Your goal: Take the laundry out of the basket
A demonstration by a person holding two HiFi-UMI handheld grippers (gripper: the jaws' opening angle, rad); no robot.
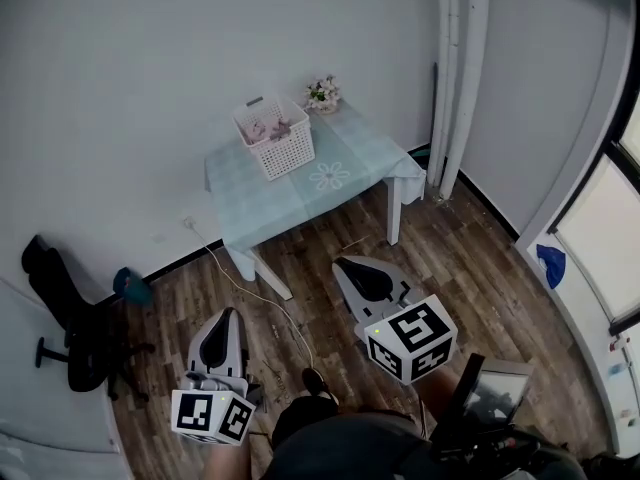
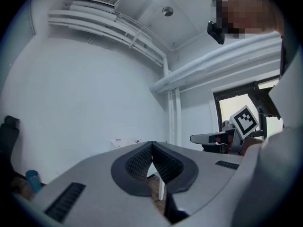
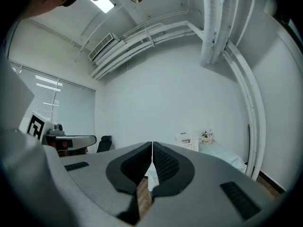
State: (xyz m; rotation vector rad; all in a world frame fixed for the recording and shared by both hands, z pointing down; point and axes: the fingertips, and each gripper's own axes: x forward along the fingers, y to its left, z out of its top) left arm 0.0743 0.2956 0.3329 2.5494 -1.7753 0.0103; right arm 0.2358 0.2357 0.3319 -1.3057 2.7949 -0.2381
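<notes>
Laundry sits in white basket on counter, well apart from me. Step in hand: approach, I judge. My left gripper and right gripper: jaws pressed together, empty. Next move calls for walking up, spreading jaws over basket.

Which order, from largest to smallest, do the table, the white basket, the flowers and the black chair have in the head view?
1. table
2. black chair, though it is nearer the camera
3. white basket
4. flowers
</notes>
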